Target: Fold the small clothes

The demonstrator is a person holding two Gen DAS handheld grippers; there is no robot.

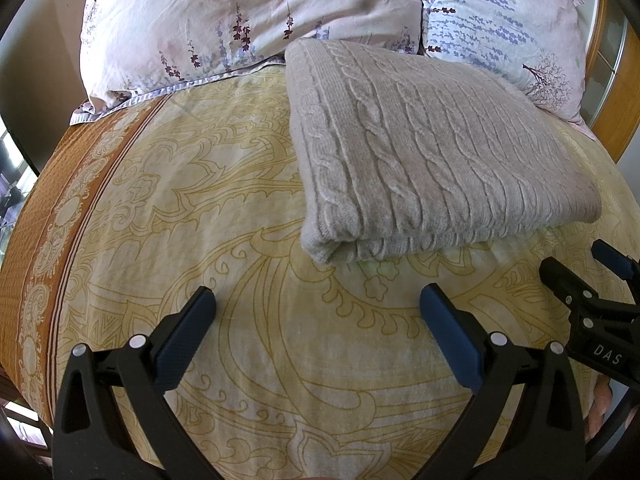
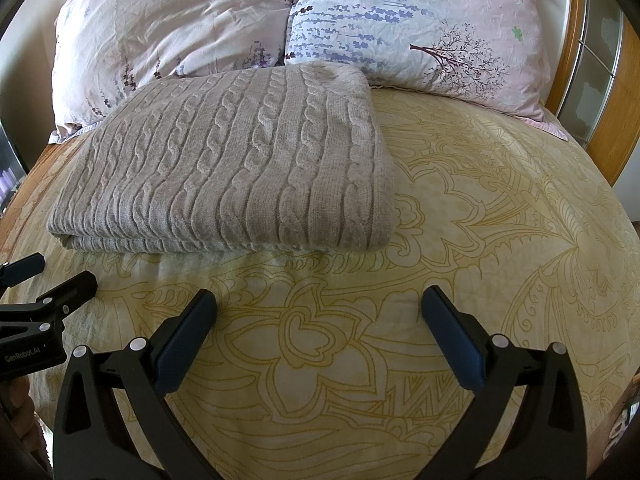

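Observation:
A beige cable-knit sweater (image 1: 436,148) lies folded into a neat rectangle on the yellow patterned bedspread (image 1: 240,208), its folded edge facing me. In the right wrist view the same sweater (image 2: 240,168) sits left of centre. My left gripper (image 1: 318,300) hovers open just short of the sweater's near edge, with nothing between its blue pads. My right gripper (image 2: 319,300) is also open and empty, a little back from the sweater's near right corner. Each gripper shows at the edge of the other's view.
Two floral pillows (image 1: 248,20) (image 2: 416,28) lie behind the sweater at the head of the bed. A wooden headboard (image 2: 616,128) rises at the far right. An orange border (image 1: 44,224) runs along the bedspread's left side, near the bed's edge.

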